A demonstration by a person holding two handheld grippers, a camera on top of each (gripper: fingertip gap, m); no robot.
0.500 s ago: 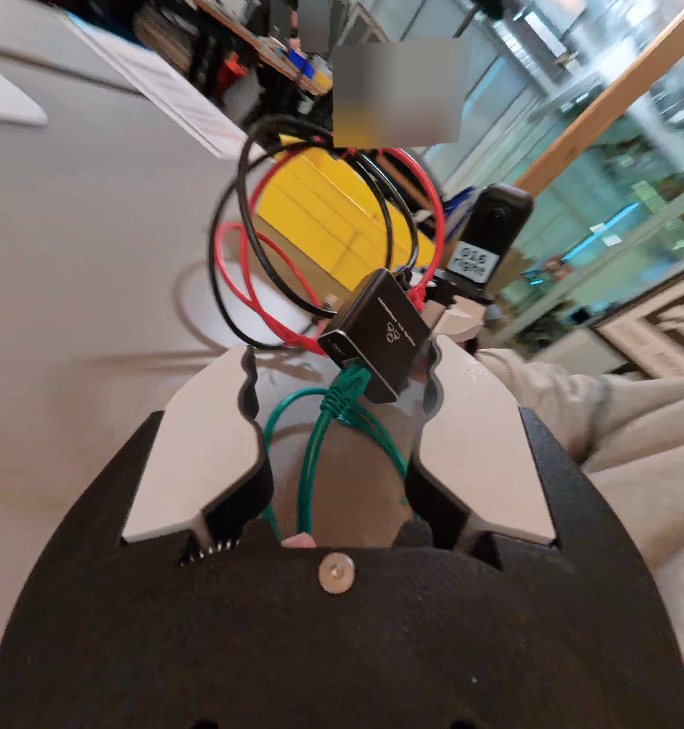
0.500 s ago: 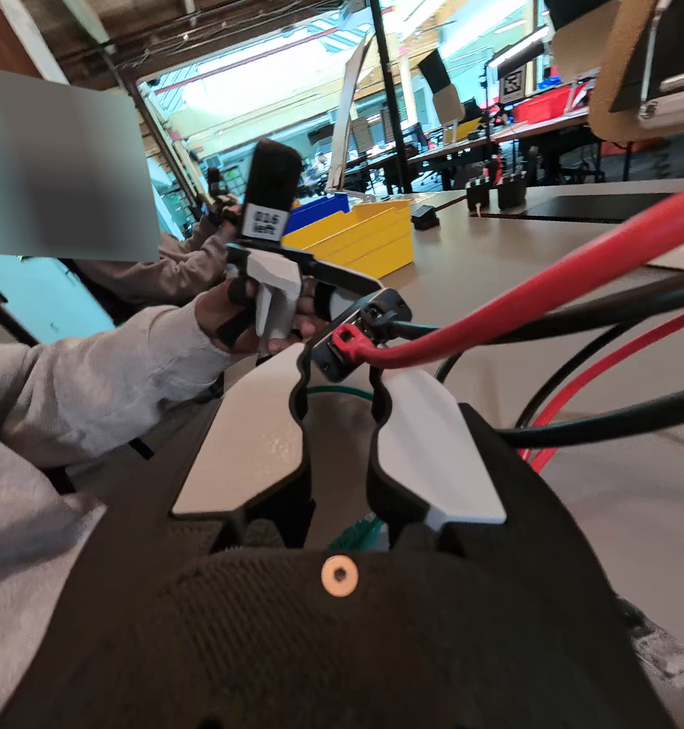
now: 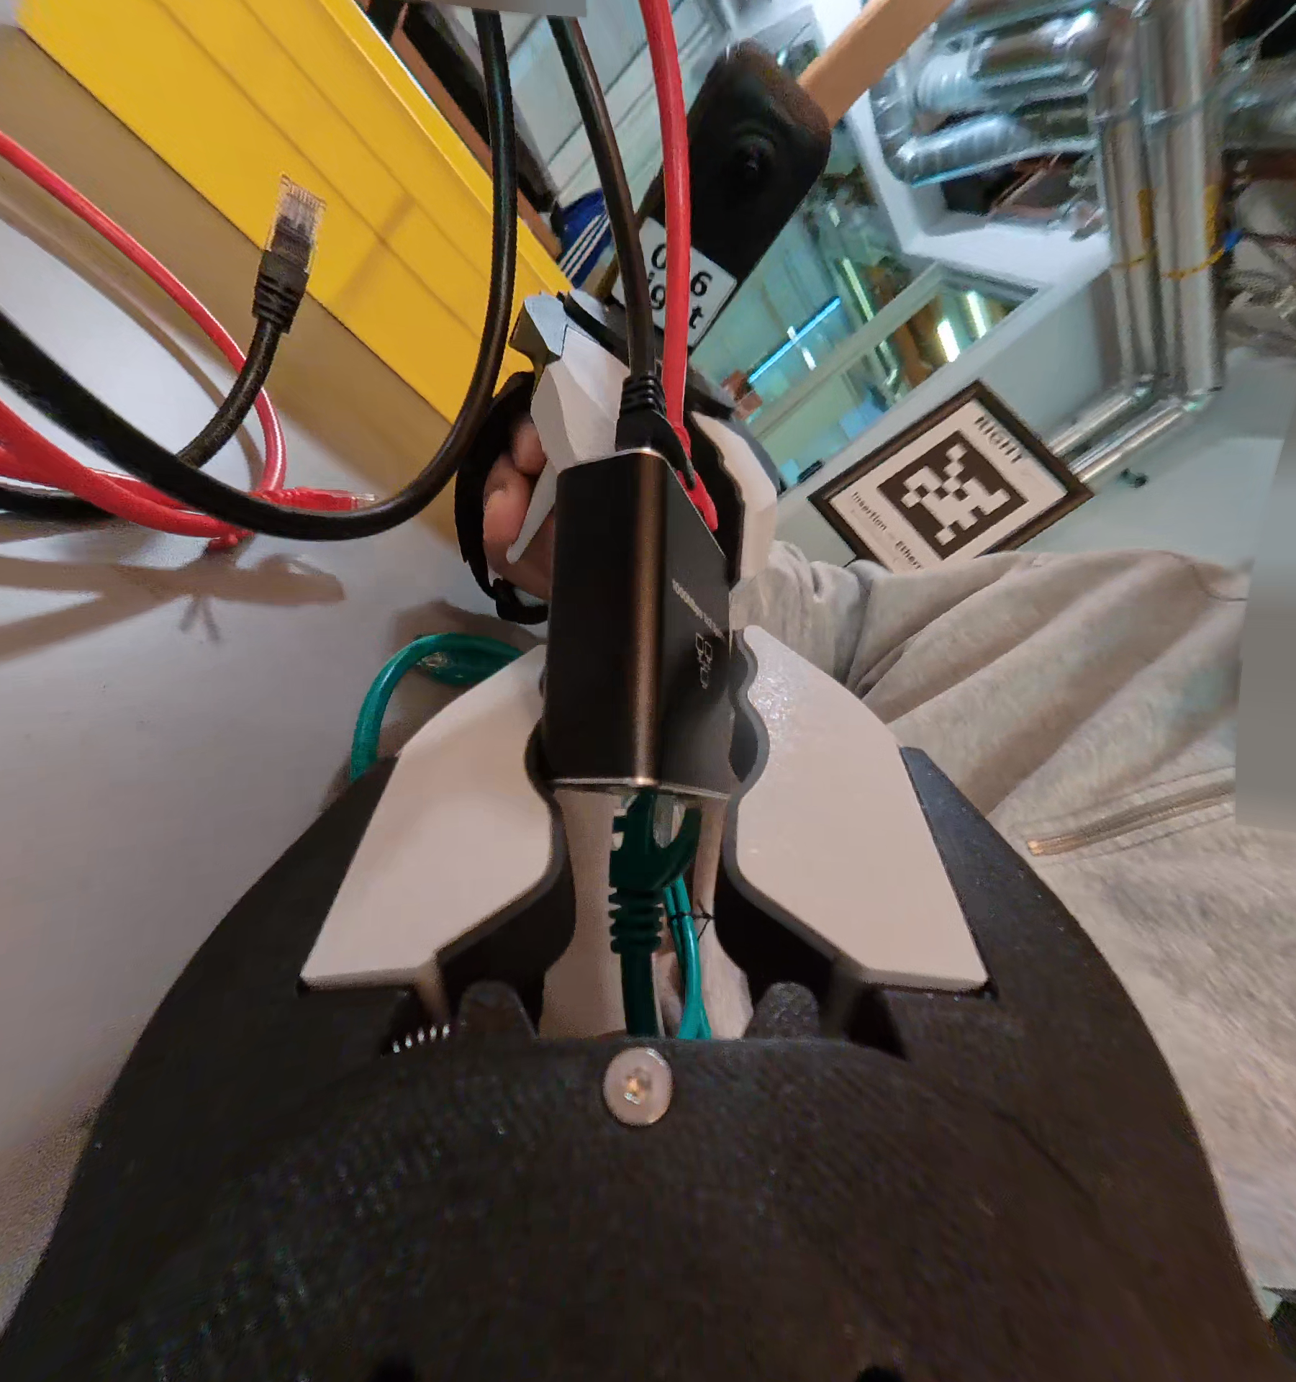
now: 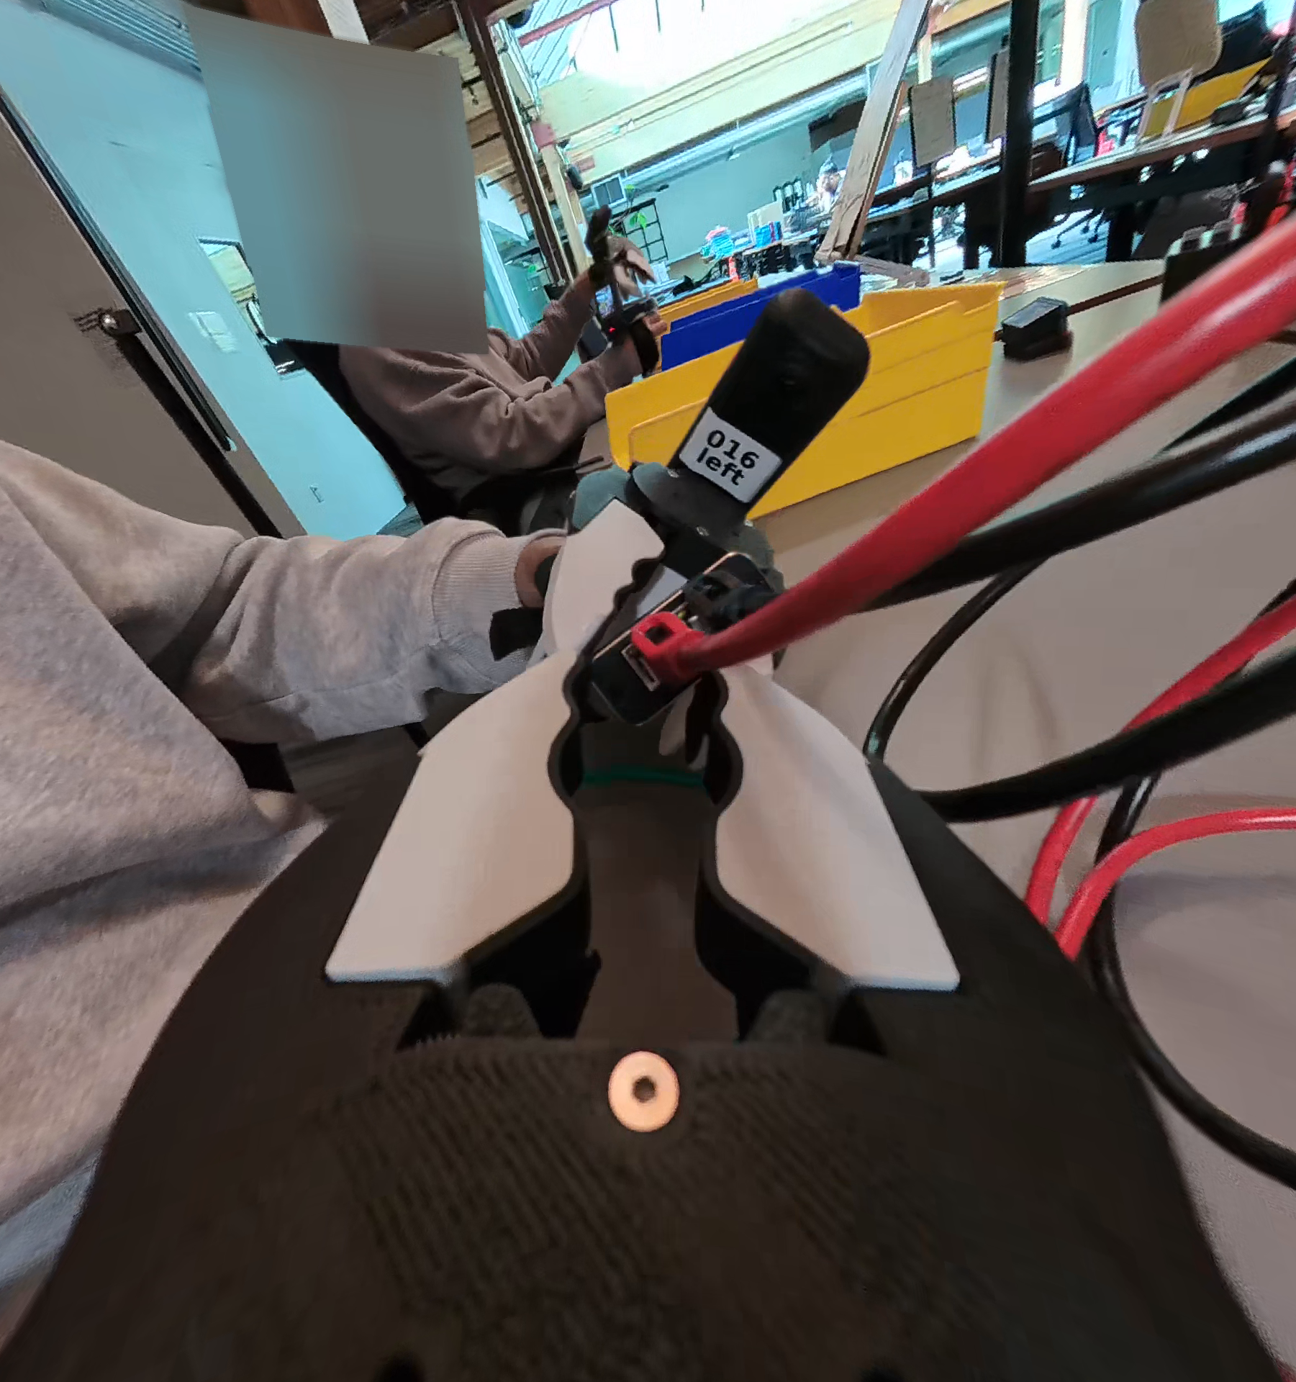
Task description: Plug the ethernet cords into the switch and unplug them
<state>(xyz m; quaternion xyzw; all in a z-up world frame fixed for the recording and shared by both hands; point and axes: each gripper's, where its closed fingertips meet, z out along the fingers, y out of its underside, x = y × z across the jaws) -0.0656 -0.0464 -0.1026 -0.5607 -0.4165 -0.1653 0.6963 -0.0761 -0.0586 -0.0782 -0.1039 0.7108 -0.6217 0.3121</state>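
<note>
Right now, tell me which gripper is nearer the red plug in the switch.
Right. The right gripper sits at the red plug; the left gripper clamps the switch at its opposite, green-cord end.

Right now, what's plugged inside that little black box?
The switch has a green cord in its near end, and a black cord and red cord in its far end. Port interiors are hidden.

Black tool (image 3: 633,718) bodies, white fingers (image 4: 473,845), seemingly grey sleeves (image 4: 271,621).
</note>
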